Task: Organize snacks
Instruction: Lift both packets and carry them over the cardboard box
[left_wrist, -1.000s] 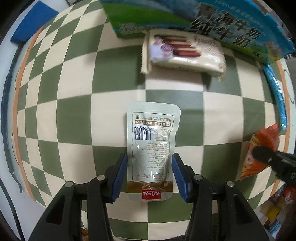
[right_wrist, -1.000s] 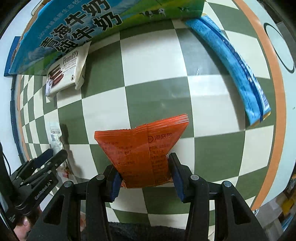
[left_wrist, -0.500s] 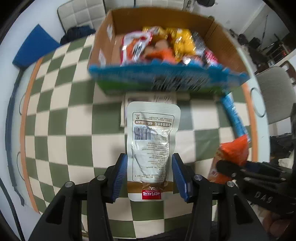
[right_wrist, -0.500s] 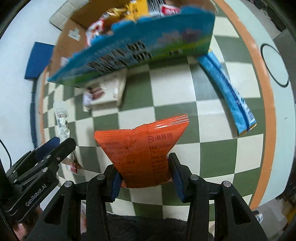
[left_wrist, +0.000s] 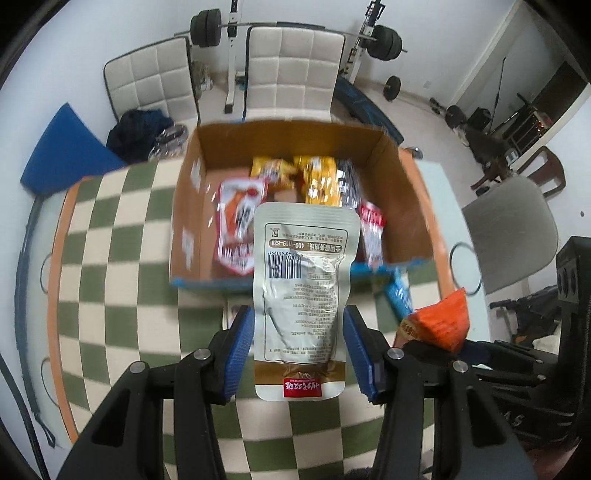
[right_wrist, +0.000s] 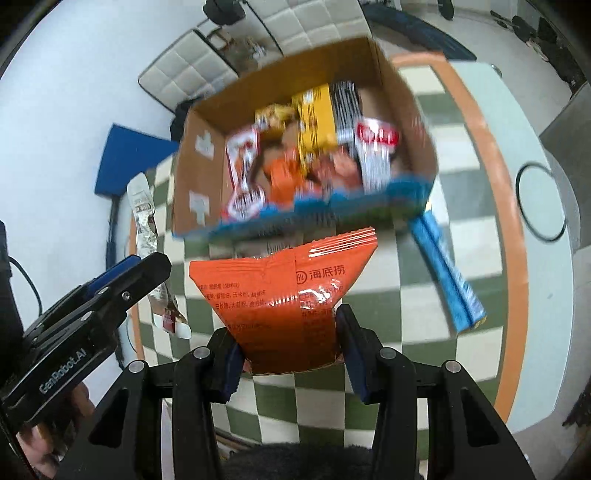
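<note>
Both grippers risen off checkered table (left_wrist: 110, 236): left gripper (left_wrist: 300, 347) clamps silver pouch (left_wrist: 303, 295), right gripper (right_wrist: 290, 347) clamps orange packet (right_wrist: 284, 291). Cardboard box (left_wrist: 402, 206), upper centre, now open below; drop-in next.

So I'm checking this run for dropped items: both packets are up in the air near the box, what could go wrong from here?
The left gripper holds the silver pouch only near its bottom end, so the long free end could swing or slip out.

The cardboard box already looks crowded, so the orange packet in the right gripper may land on top or slide out.

Both grippers are close together and might bump.
</note>
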